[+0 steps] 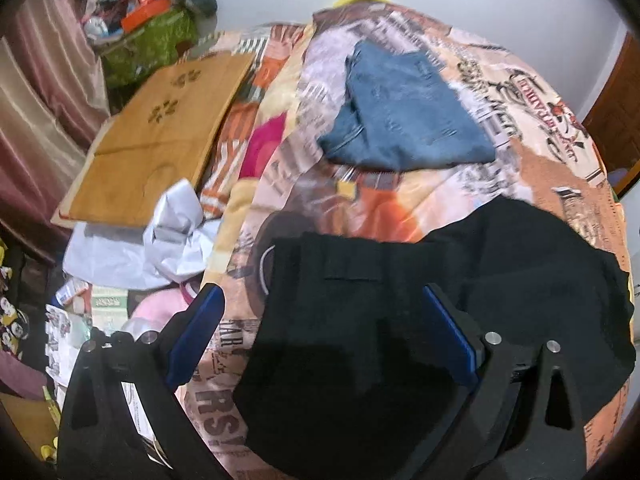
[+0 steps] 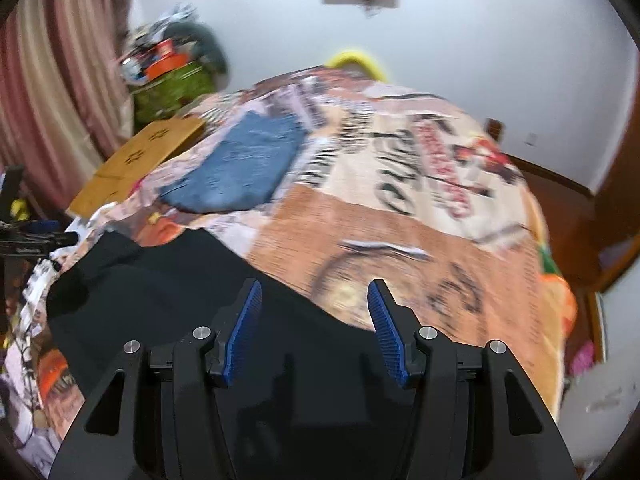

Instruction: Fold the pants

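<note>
Black pants lie spread on the near part of a bed with a printed cover. My left gripper is open, its blue fingers either side of the pants' waist area, just above the cloth. In the right wrist view the black pants lie low and left, and my right gripper is open and empty above their right edge. Folded blue jeans lie farther back on the bed; they also show in the right wrist view.
A brown cardboard sheet and crumpled white paper lie on the bed's left side. Clutter piles on a green box by the curtain. A wooden door stands at right. The bed cover stretches right of the pants.
</note>
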